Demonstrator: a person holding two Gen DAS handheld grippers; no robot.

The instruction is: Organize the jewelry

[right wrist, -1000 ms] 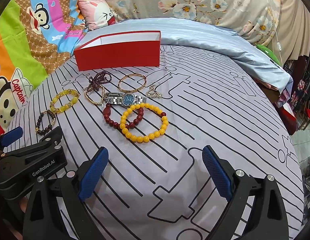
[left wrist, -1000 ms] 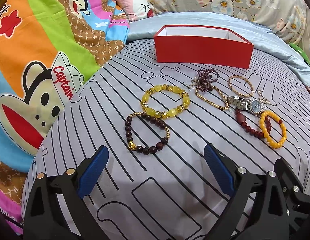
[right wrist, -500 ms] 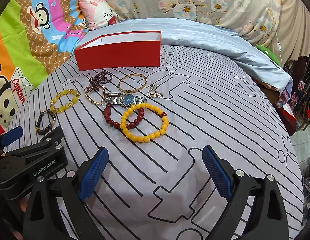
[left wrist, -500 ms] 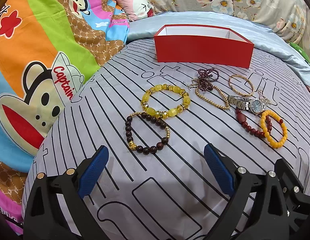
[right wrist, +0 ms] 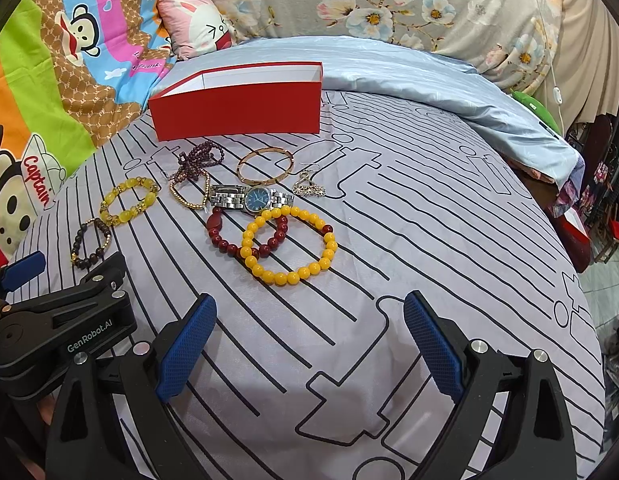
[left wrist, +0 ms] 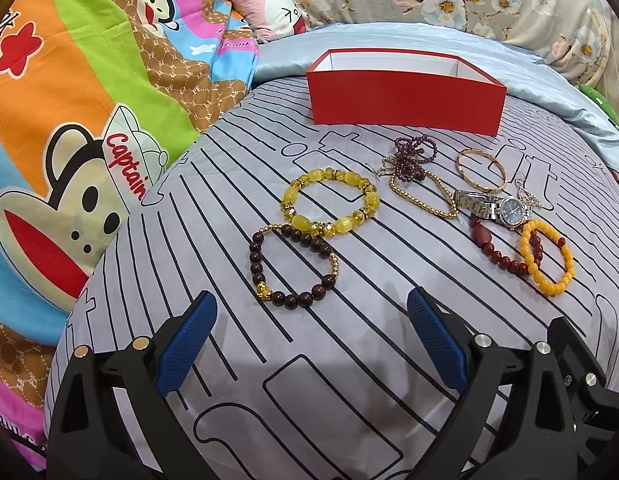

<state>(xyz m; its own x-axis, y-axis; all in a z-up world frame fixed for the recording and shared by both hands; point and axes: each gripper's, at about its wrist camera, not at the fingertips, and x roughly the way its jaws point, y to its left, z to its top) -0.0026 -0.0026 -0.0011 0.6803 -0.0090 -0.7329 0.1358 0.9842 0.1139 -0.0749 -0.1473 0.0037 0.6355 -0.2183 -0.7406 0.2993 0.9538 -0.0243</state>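
A grey sheet with black lines (left wrist: 349,380) covers the bed, a cartoon monkey blanket (left wrist: 69,120) to one side, floral fabric (right wrist: 429,8) behind; the jewelry lies scattered before the open red box (left wrist: 405,98), nothing shifted since a second ago; left gripper (left wrist: 311,344) and right gripper (right wrist: 309,346) both hang spread wide, empty; only the right view shows the silver earring (right wrist: 308,189) clearly, beside the watch (right wrist: 251,197)

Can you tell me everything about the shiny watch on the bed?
The watch has a round dark blue face in a silver rim and a silver metal link band. It lies flat and stretched out on the striped grey bedsheet, face up, among the bracelets. The orange bead bracelet touches its near edge, and the gold bangle sits just behind it. No gripper touches it.
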